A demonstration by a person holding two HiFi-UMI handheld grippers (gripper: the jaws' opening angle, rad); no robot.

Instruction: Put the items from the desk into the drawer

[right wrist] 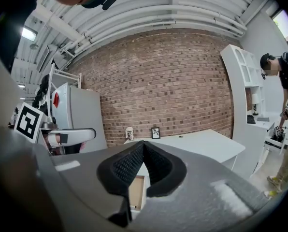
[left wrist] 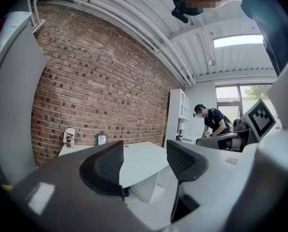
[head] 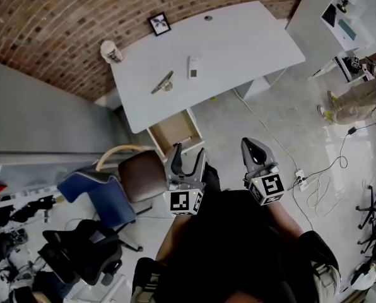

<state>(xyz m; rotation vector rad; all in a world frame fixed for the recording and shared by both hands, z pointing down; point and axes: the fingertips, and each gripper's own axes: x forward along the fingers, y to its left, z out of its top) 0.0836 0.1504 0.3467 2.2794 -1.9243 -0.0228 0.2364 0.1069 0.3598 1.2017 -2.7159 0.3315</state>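
- Head view shows us standing well back from the white desk point(head: 238, 43), whose drawer point(head: 174, 131) is pulled open under its near edge.
- On the desk we see a slim olive tool point(head: 163, 83) and a white oblong item point(head: 193, 67) near each other, a framed picture point(head: 159, 23) at the back edge and a paper cup point(head: 111, 51) at the left corner.
- Our left gripper point(head: 188, 155) has its jaws spread apart, with nothing between them.
- Our right gripper point(head: 251, 145) has its jaws pressed together at the tips, empty.
- Both grippers hang well apart from the desk.
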